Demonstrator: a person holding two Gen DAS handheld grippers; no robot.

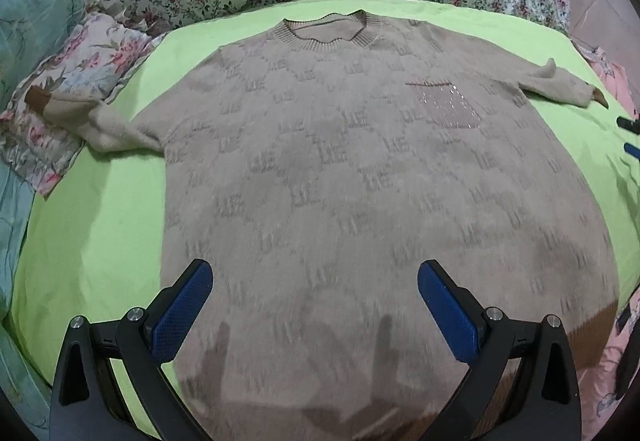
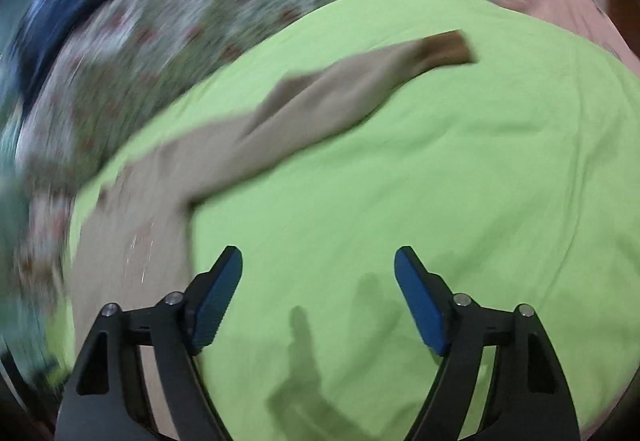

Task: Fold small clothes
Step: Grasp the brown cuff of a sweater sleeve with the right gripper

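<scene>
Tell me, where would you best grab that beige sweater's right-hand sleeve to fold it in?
Probably at the brown cuff. The sleeve lies stretched out flat on the green sheet with its end free. The right hand-held gripper, open above the sheet, could come from the outer side and pinch it.

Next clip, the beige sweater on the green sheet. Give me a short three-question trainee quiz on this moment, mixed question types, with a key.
1. True or false: the left gripper is shut on the sweater.
2. Multiple choice: in the right wrist view, what lies under the right gripper? A) the sweater's collar B) bare green sheet C) a floral pillow
3. Short answer: what colour is the cuff at the end of the sleeve seen in the right wrist view?

Key:
1. False. Its fingers stand wide apart over the lower body of the sweater, holding nothing.
2. B
3. Brown, darker than the beige sleeve.
</scene>
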